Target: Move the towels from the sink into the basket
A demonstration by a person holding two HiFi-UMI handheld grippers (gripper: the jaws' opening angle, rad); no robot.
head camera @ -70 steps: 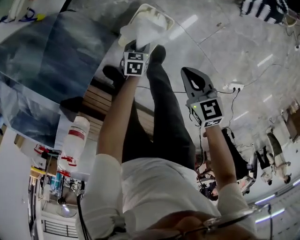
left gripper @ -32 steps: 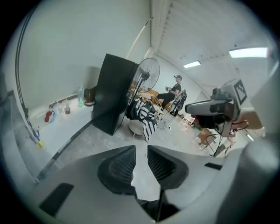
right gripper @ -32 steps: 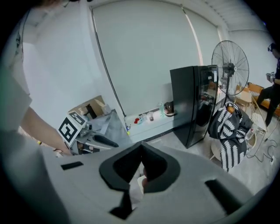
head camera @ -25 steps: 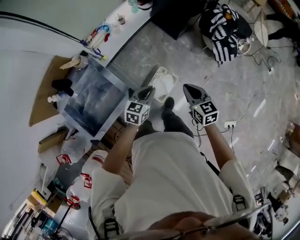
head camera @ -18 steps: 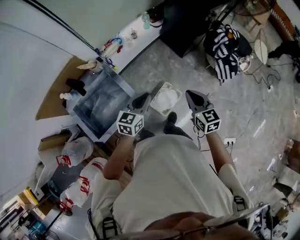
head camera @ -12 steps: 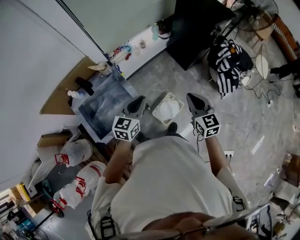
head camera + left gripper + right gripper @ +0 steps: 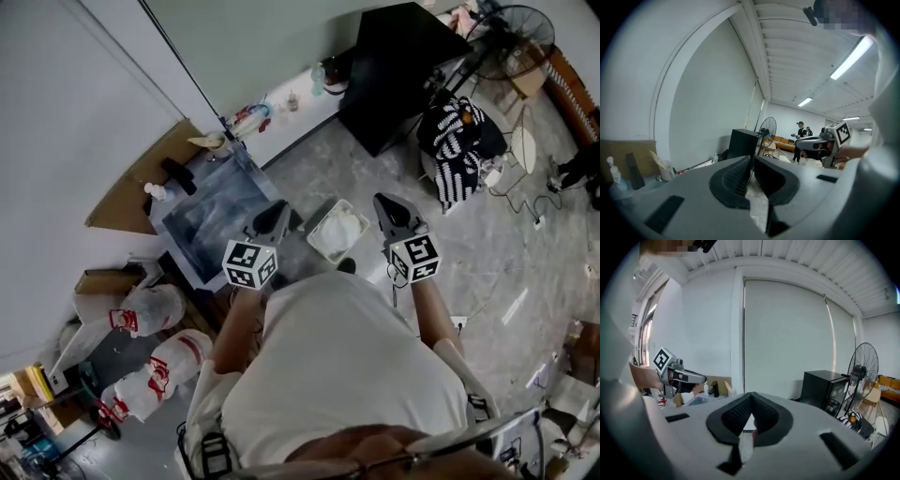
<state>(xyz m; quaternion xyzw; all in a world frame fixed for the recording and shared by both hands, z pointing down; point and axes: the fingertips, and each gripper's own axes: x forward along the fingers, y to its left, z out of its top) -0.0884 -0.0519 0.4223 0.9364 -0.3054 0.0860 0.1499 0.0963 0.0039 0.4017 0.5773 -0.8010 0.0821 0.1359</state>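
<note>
Just left of the left claw (image 7: 277, 210), pressed together and empty, lies the sink (image 7: 202, 220); the right claw (image 7: 382, 202), likewise closed, sits beyond the basket (image 7: 323, 214).

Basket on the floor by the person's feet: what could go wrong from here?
The basket stands right beside the person's shoe; a step toward the sink could kick it. The left gripper and right gripper are both shut and empty, so a reach without opening first would likely grab nothing. The power strip on the floor may trip them.
</note>
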